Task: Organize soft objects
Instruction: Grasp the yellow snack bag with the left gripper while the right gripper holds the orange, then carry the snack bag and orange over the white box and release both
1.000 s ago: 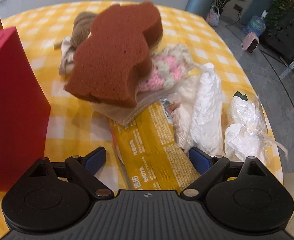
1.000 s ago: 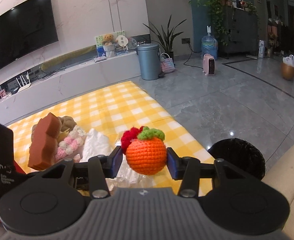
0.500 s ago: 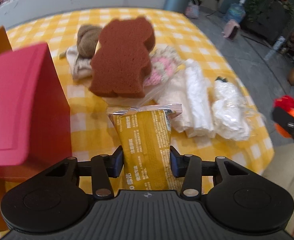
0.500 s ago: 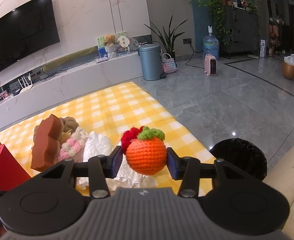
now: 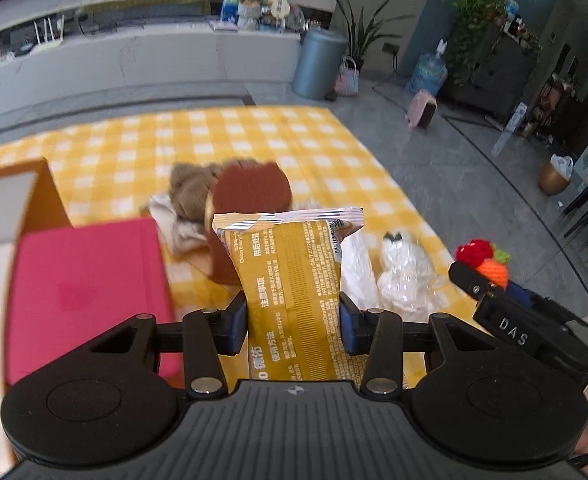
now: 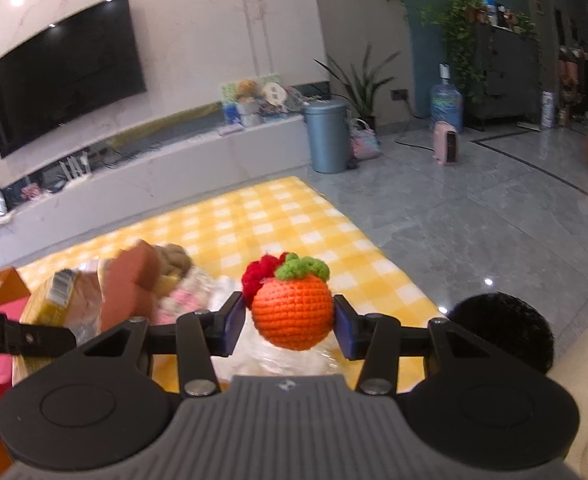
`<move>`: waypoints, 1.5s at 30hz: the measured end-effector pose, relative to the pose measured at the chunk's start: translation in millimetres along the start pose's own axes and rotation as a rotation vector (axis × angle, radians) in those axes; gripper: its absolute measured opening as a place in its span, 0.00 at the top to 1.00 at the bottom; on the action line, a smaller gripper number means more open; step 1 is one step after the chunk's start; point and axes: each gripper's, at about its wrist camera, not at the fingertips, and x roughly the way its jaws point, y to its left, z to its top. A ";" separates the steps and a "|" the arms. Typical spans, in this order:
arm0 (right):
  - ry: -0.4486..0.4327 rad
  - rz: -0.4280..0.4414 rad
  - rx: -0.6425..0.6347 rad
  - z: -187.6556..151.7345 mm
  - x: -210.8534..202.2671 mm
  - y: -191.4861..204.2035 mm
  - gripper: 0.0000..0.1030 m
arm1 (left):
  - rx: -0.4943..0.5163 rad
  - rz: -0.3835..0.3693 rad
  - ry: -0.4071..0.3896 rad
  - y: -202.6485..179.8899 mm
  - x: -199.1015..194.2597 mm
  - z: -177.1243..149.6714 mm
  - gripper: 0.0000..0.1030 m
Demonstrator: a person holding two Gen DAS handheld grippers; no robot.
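Two things are now in my grip, one in each hand. A second ago my left tongs [image 5: 294,320] stood wide over the yellow packet [image 5: 289,280] as it lay flat on the tabletop [image 5: 253,136]; since then the jaws have closed on it, and now the packet stands upright between the blue pads, its crimped silver edge on top, lifted clear of the yellow checked cloth. The jaws rest about half shut, pressing the packet's two sides, which bow in a little under them.

My right tongs [image 6: 289,320] are clenched on the crocheted orange [image 6: 291,316], as they were a second ago, with its green top and a red knitted piece just behind it. That hand has hardly moved and hangs above the near edge of the tabletop, in sight at the right of the left camera's view.

Left behind on the cloth are the brown sponge [image 5: 249,192], the brown plush toy [image 5: 189,192] beside it, the white plastic bags [image 5: 406,276] and a pink knitted piece [image 6: 181,296]. The red box [image 5: 85,292] sits close at the left.

I judge that the pick-up of the packet is done and a place for it comes next, likely the red box, while the orange waits its turn. The foil is slippery and may slide through the pads if I tilt it.
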 end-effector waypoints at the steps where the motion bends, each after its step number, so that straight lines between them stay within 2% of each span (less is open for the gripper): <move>1: -0.009 0.018 -0.002 1.9 -2.2 3.0 0.55 | 0.001 0.005 -0.013 3.3 -6.9 2.1 0.51; 8: -0.085 0.187 -0.009 15.1 -26.3 41.6 0.55 | 0.015 0.075 -0.116 39.8 -69.3 10.0 0.51; 11: -0.134 0.294 -0.034 21.0 -42.5 72.5 0.55 | 0.018 0.128 -0.161 63.9 -95.9 6.0 0.51; 14: -0.162 0.416 -0.076 23.2 -57.1 114.3 0.55 | -0.022 0.175 -0.194 95.6 -120.4 -4.4 0.51; 18: -0.155 0.553 -0.131 18.0 -69.4 179.9 0.55 | -0.079 0.219 -0.192 141.4 -138.1 -22.4 0.51; 22: -0.096 0.666 -0.196 0.9 -69.2 249.4 0.55 | -0.148 0.271 -0.142 182.9 -135.8 -40.3 0.51; 26: -0.031 0.640 -0.314 -24.4 -55.4 309.9 0.55 | -0.084 0.332 -0.066 196.9 -115.7 -55.6 0.51; 30: 0.052 0.589 -0.360 -44.9 -32.6 341.9 0.55 | -0.059 0.359 -0.030 204.1 -104.8 -63.8 0.54; 37: 0.112 0.544 -0.407 -68.4 -18.1 338.4 0.55 | -0.037 0.438 0.000 204.8 -96.7 -74.0 0.53; 40: 0.121 0.536 -0.411 -66.6 -15.2 337.1 0.55 | -0.045 0.469 -0.004 204.2 -106.6 -75.7 0.44; 41: 0.121 0.534 -0.405 -66.7 -16.0 335.1 0.55 | -0.026 0.479 -0.020 200.9 -112.1 -75.8 0.37; 42: 0.121 0.531 -0.399 -66.1 -16.7 333.1 0.55 | 0.000 0.492 -0.041 201.2 -117.5 -75.5 0.24; 44: 0.121 0.527 -0.406 -64.1 -19.0 330.5 0.55 | 0.024 0.518 -0.106 197.6 -131.7 -76.2 0.11; 45: 0.120 0.524 -0.407 -64.3 -20.6 330.3 0.55 | 0.022 0.527 -0.133 199.4 -137.4 -76.0 0.11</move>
